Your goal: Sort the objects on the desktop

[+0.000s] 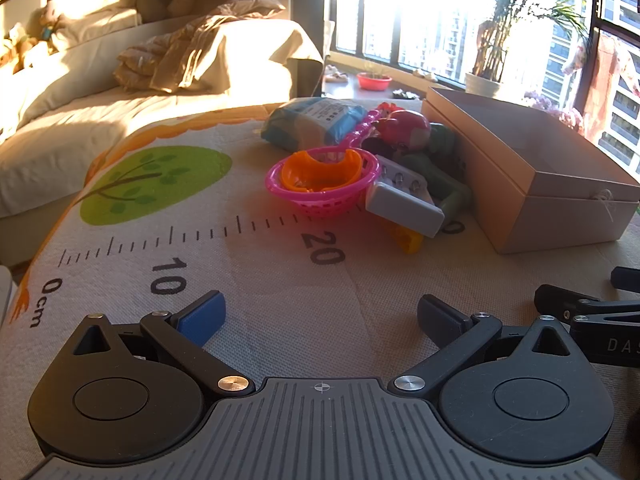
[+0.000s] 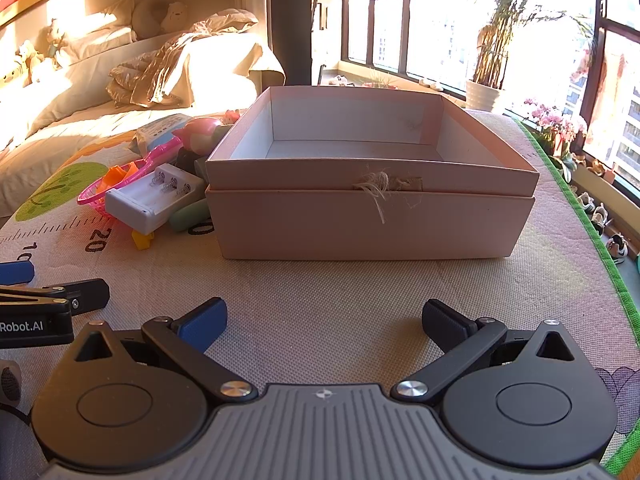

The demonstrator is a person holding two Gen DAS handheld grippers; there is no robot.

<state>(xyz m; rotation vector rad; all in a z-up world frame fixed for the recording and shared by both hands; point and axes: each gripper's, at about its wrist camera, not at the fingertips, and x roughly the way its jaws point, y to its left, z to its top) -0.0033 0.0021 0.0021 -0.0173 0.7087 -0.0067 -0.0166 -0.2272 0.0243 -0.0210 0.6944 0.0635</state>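
A pile of objects lies on the ruler-print mat: a pink strainer basket (image 1: 324, 184) holding an orange piece (image 1: 320, 170), a white battery charger (image 1: 404, 200), a blue packet (image 1: 316, 122), a red-headed toy figure (image 1: 404, 128), a green toy (image 1: 452, 196) and a yellow piece (image 1: 408, 238). An open pink cardboard box (image 2: 372, 216) stands right of the pile. My left gripper (image 1: 320, 316) is open and empty, well short of the pile. My right gripper (image 2: 324, 320) is open and empty, in front of the box. The charger (image 2: 154, 198) and basket (image 2: 96, 196) also show in the right wrist view.
A sofa (image 1: 80, 120) with blankets and plush toys lies behind the mat on the left. Windows, a potted plant (image 1: 486, 76) and a red bowl (image 1: 374, 81) are at the back. The mat's green edge (image 2: 600, 256) runs along the right.
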